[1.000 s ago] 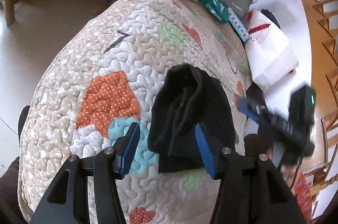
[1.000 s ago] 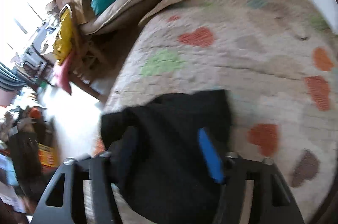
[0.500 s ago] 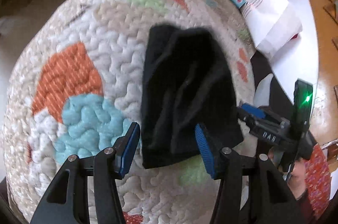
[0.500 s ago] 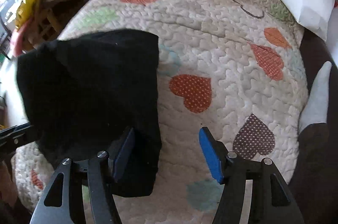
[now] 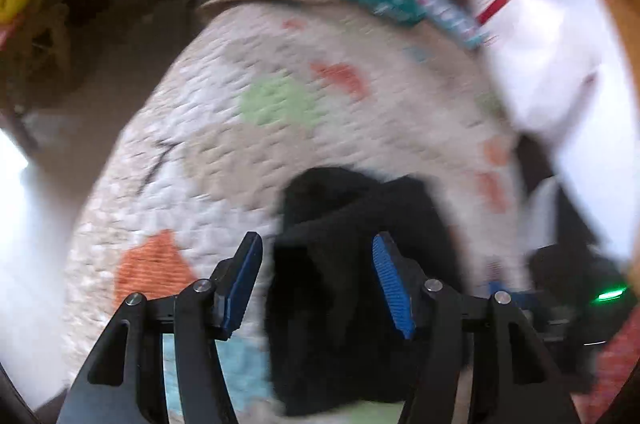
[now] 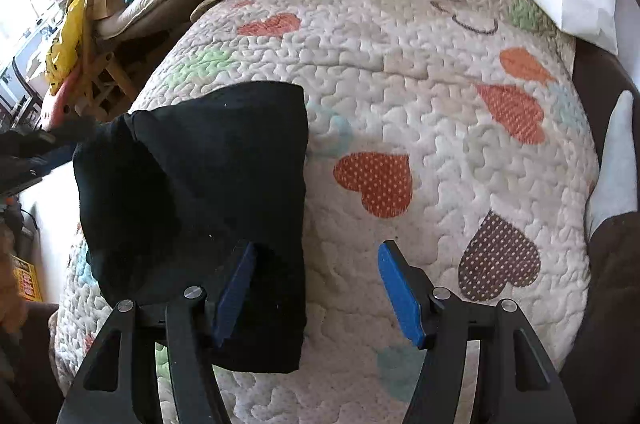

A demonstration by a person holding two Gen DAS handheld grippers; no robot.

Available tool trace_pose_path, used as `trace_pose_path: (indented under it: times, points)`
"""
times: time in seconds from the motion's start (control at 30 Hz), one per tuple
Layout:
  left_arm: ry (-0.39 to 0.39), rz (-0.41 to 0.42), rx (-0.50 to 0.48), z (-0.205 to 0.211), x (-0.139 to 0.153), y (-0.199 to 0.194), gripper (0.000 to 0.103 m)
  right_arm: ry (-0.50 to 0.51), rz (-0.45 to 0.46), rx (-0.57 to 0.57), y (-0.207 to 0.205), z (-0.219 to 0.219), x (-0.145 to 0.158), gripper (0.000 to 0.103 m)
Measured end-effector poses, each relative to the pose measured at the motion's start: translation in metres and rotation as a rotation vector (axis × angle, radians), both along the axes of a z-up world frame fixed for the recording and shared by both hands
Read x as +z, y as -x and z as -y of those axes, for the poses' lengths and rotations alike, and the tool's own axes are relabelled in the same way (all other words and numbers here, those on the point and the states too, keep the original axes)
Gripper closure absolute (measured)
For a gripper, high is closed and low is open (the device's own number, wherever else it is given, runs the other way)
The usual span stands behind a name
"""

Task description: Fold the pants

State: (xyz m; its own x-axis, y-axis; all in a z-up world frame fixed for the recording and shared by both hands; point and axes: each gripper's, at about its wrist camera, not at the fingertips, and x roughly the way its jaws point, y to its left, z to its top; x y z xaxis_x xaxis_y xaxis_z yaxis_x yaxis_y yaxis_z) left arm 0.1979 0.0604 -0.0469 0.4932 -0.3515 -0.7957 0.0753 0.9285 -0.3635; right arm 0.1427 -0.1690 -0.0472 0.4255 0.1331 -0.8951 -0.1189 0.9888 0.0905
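Soft black folded pants [image 6: 208, 191] on bumpy heart-patterned quilt [image 6: 420, 71]

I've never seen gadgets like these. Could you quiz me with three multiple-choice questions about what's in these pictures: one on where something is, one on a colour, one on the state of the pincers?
1. Where do the black pants lie?
A. on the quilt with the hearts
B. on a wooden chair
C. inside a box

2. What colour are the pads on the fingers of the grippers?
A. red
B. blue
C. yellow

3. How does the right gripper stand?
A. shut on the pants
B. shut on nothing
C. open, jaws apart

Answers:
1. A: the folded dark bundle rests on the quilt, left of an orange dotted heart.
2. B: both wrist views show blue ribbed pads, also on the left gripper.
3. C: bare quilt shows between its jaws; only the left finger overlaps the cloth's edge.
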Motion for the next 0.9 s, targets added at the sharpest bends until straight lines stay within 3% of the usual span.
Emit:
trace_pose_path:
  times: [0.1, 0.17, 0.27, 0.43, 0.57, 0.77, 0.9]
  points:
    - [-0.053, -0.037, 0.026, -0.009, -0.027, -0.003, 0.041, -0.041, -0.007, -0.004, -0.002, 0.004, -0.002, 0.032]
    - [-0.043, -0.038, 0.055, -0.022, -0.035, -0.004, 0.027, -0.053, -0.01, -0.008, -0.004, 0.005, -0.004, 0.03]
    - [-0.005, -0.041, 0.082, -0.035, -0.037, -0.008, 0.024, -0.07, -0.015, -0.019, -0.004, 0.005, -0.007, 0.028]
    - [0.236, -0.067, 0.116, -0.061, -0.034, 0.002, 0.024, -0.137, -0.005, -0.034, -0.004, 0.013, -0.002, 0.027]
    - [0.478, -0.107, 0.045, -0.063, -0.037, 0.015, 0.024, -0.285, -0.016, -0.069, -0.017, 0.024, 0.002, 0.026]
    - [0.415, -0.148, -0.037, -0.029, -0.053, 0.017, 0.024, -0.37, -0.081, -0.114, -0.036, 0.03, -0.016, 0.026]
    - [0.307, -0.097, -0.085, -0.007, -0.052, 0.022, 0.02, -0.443, -0.107, -0.139, -0.039, 0.034, -0.026, 0.026]
